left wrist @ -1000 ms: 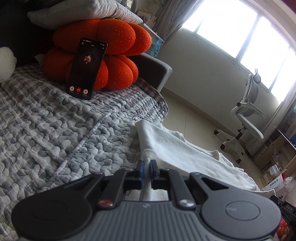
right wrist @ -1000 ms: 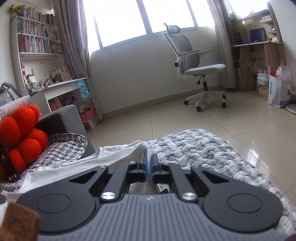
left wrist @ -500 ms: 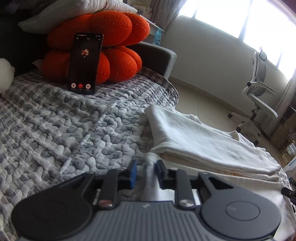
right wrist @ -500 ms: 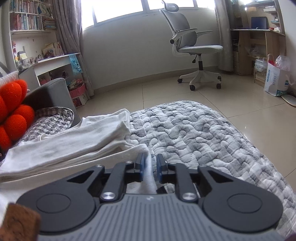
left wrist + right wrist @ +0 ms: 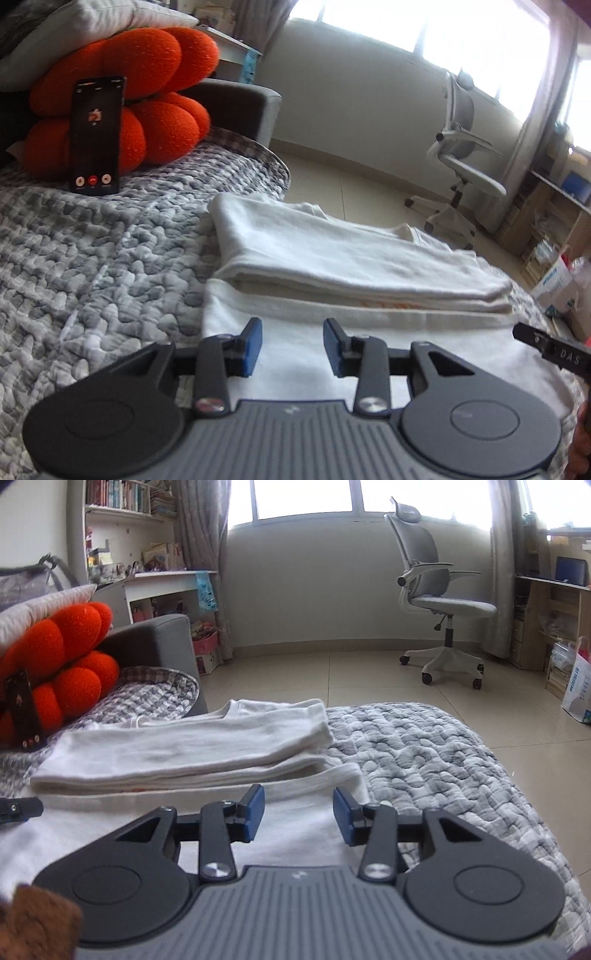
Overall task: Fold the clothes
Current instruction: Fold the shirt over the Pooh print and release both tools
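The white garment lay on the bed, far part doubled over the near layer. Both the left gripper and right gripper stood spread, empty, above the near edge. Any next pinch should probably catch matching corners, level.

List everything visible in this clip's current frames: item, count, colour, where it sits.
T-shirt: one, white, partly folded on the quilt.
Quilt: one, grey and white, covering the bed.
Cushion: one, orange, lobed, at the bed's head.
Phone: one, black, screen lit, propped against the cushion.
Pillow: one, pale grey, on top of the cushion.
Office chair: one, grey, by the window.
Paper bag: one, white, on the floor.
Left tongs: open, over the shirt.
Right tongs: open, over the shirt.
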